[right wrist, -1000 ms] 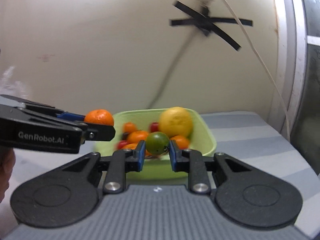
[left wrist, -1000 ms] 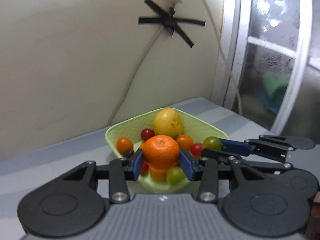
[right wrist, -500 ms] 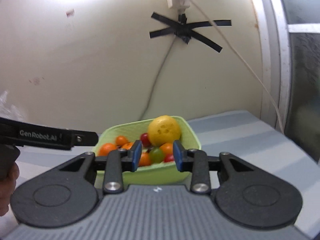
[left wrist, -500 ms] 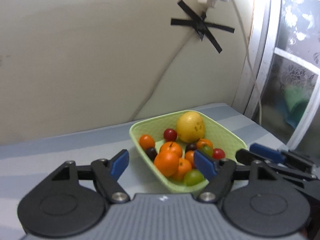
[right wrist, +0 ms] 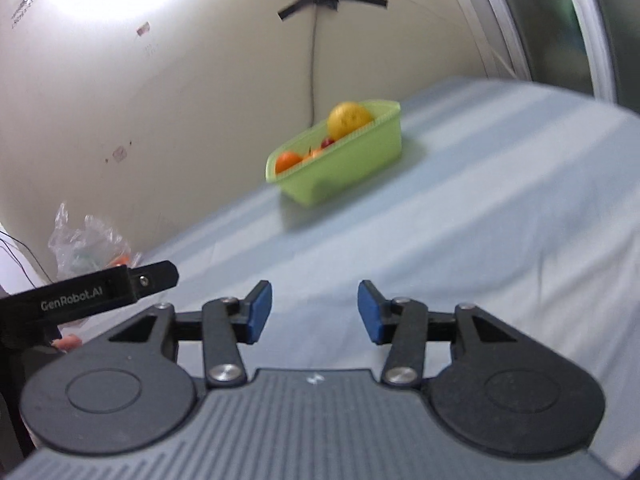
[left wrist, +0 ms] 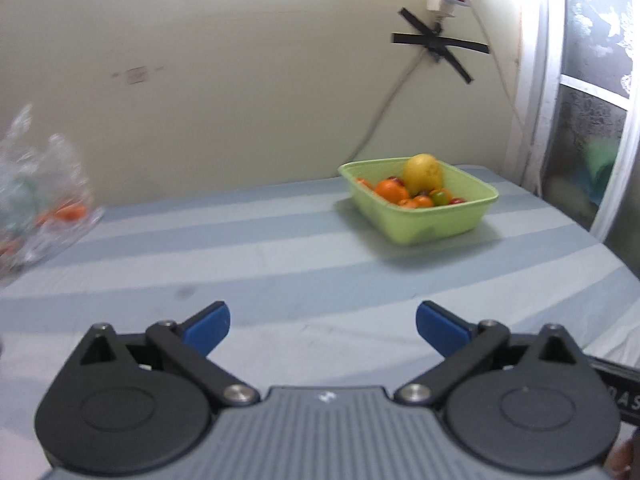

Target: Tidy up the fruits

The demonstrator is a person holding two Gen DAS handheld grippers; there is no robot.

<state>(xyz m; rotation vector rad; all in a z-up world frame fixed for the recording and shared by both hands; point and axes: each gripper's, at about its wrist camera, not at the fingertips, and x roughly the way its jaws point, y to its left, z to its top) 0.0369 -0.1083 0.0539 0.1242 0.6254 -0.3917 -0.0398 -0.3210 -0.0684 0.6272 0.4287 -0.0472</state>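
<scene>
A light green bowl (left wrist: 440, 224) stands on the striped table near the wall, holding a yellow lemon (left wrist: 423, 168), oranges (left wrist: 390, 190) and several small tomatoes. It also shows in the right wrist view (right wrist: 348, 168), with the lemon (right wrist: 349, 119) on top. My left gripper (left wrist: 322, 326) is open wide and empty, well back from the bowl. My right gripper (right wrist: 315, 312) is open and empty, also far from the bowl. The left gripper's body (right wrist: 104, 290) shows at the left of the right wrist view.
A clear plastic bag (left wrist: 36, 208) with orange and green fruit lies at the table's far left by the wall; it also shows in the right wrist view (right wrist: 88, 244). A cable taped with black tape (left wrist: 438, 46) hangs down the wall. A window frame (left wrist: 548, 80) is at right.
Both grippers let their fruit go into the bowl, the left an orange and the right a green tomato. Both opened and pulled back far from the bowl.
</scene>
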